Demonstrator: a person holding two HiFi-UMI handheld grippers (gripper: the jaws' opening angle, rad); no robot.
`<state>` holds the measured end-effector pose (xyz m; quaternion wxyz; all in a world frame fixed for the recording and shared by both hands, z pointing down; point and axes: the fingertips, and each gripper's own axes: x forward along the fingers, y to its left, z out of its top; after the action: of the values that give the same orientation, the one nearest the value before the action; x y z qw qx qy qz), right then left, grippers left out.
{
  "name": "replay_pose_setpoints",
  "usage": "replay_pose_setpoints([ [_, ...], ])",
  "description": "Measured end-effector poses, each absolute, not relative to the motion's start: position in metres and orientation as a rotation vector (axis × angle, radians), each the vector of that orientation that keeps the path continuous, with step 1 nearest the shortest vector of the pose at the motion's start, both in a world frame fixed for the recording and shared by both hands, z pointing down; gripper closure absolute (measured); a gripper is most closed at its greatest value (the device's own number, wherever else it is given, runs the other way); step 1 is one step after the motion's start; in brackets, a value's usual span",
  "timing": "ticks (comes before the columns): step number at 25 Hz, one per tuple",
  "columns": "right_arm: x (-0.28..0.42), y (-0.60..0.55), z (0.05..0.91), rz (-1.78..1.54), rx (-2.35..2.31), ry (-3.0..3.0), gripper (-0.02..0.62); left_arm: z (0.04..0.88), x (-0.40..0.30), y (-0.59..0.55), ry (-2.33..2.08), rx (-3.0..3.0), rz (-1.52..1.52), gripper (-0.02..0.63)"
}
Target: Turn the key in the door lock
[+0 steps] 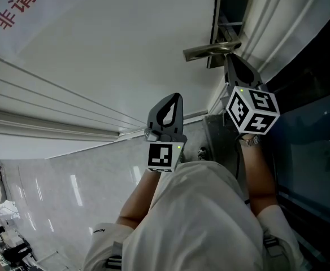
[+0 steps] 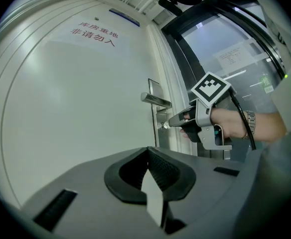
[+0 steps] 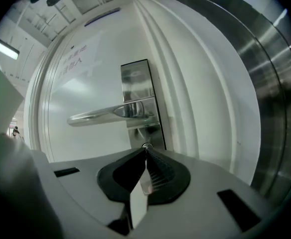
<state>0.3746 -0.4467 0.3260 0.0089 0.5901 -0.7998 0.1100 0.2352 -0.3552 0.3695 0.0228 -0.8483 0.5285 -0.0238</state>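
The fingers of the right gripper (image 3: pixel 145 152) are closed, seemingly on the small key (image 3: pixel 145 146) in the door lock (image 3: pixel 148 135) just below the handle (image 3: pixel 105 114), a thin, stiff, slippery metal tab best pinched flat across its head, while those of the left gripper (image 2: pixel 148 154) are closed on nothing, well back from the door.

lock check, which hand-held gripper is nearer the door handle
Right. The right hand-held gripper is just under the door handle; the left hand-held gripper hangs well back from it.
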Motion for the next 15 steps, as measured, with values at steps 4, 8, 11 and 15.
replay_pose_setpoints([
  [4,0.377,-0.447,0.328,0.515,1.859,-2.575,0.586,0.371,0.234,-0.355,1.642,-2.625,-0.080,0.598],
  [8,0.381,-0.448,0.331,0.815,1.870,-2.668,0.586,0.372,0.235,-0.355,1.640,-2.626,-0.090,0.598],
  [11,0.384,-0.448,0.333,1.093,1.865,-2.728,0.586,0.372,0.236,-0.354,1.637,-2.626,-0.091,0.597],
  [15,0.386,-0.449,0.337,1.461,1.827,-2.784,0.586,0.373,0.236,-0.355,1.638,-2.626,-0.093,0.597],
])
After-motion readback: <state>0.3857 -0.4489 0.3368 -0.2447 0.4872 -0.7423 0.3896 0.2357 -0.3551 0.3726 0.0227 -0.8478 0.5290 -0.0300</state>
